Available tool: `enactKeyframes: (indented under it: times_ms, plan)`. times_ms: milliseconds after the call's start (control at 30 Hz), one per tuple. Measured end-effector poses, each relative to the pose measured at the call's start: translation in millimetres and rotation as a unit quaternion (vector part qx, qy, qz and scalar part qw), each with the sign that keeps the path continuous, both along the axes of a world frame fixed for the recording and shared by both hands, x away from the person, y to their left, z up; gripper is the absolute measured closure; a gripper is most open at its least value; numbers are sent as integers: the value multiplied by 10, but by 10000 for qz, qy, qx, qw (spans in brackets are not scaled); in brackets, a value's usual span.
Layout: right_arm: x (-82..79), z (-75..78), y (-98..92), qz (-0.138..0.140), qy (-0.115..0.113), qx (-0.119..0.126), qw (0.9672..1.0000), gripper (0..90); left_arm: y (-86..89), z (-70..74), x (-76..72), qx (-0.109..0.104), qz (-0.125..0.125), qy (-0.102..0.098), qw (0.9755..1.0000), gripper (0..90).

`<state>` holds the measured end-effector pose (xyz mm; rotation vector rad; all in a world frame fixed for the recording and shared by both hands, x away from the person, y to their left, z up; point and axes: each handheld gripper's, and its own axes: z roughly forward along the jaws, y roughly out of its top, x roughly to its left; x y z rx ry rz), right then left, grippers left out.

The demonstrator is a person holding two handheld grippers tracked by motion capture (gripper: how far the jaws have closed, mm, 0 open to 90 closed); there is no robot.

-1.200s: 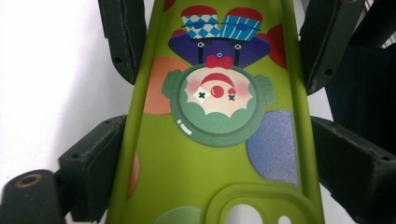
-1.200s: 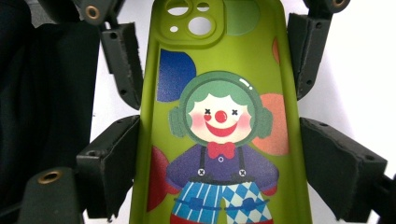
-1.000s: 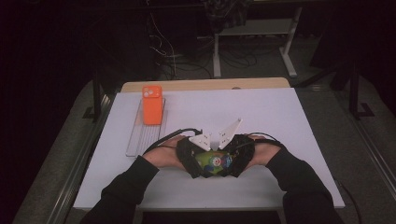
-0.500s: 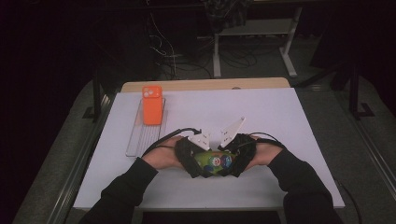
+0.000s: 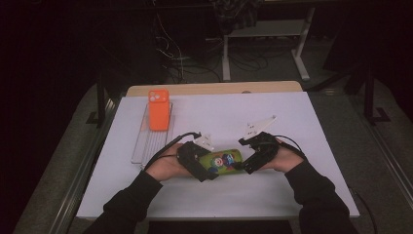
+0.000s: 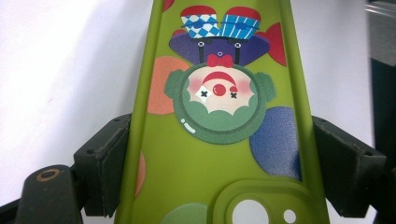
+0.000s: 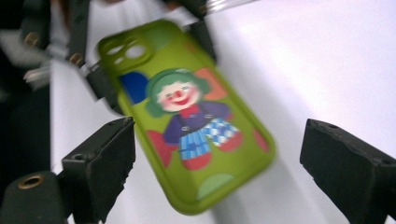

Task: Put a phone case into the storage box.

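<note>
left tongs: clenched on green phone case | right tongs: released, just widened, at case's far end

We're seeing no readable text or numbers; the green phone case is showing just a clown picture, no lettering.

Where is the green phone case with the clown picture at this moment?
In the high view, the green phone case lies near the front middle of the white table, gripped by the left claw, with the right claw at its other end.
</note>
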<state>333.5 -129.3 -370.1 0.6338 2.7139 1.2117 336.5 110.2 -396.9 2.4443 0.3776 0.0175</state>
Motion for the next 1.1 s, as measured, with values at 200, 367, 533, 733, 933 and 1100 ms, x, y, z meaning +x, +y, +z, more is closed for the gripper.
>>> enactKeyframes:
  times_ms: [200, 367, 533, 733, 933, 1100]
  plan:
    - [-22, -99, -43, -569, 130, 92, 9983, 31, 38, 8, 37, -3, 413, -75, 9991, 154]
    - [-81, -200, -45, -1058, 242, 101, 9940, 0, 68, 21, 62, -55, 666, -94, 9977, 154]
    - [-161, -294, -49, -1478, 159, 136, 9888, 0, 96, 28, 87, -114, 905, -56, 9958, 154]
    - [-232, -442, -48, -1859, 191, 309, 9819, 0, 113, 35, 103, -62, 941, -64, 9955, 154]
    - [-271, -525, -18, -1885, 131, 336, 9814, 0, 120, 41, 110, -21, 954, -94, 9954, 154]
    - [-273, -516, -21, -1877, 0, 285, 9818, 0, 119, 38, 109, 12, 930, -88, 9956, 153]
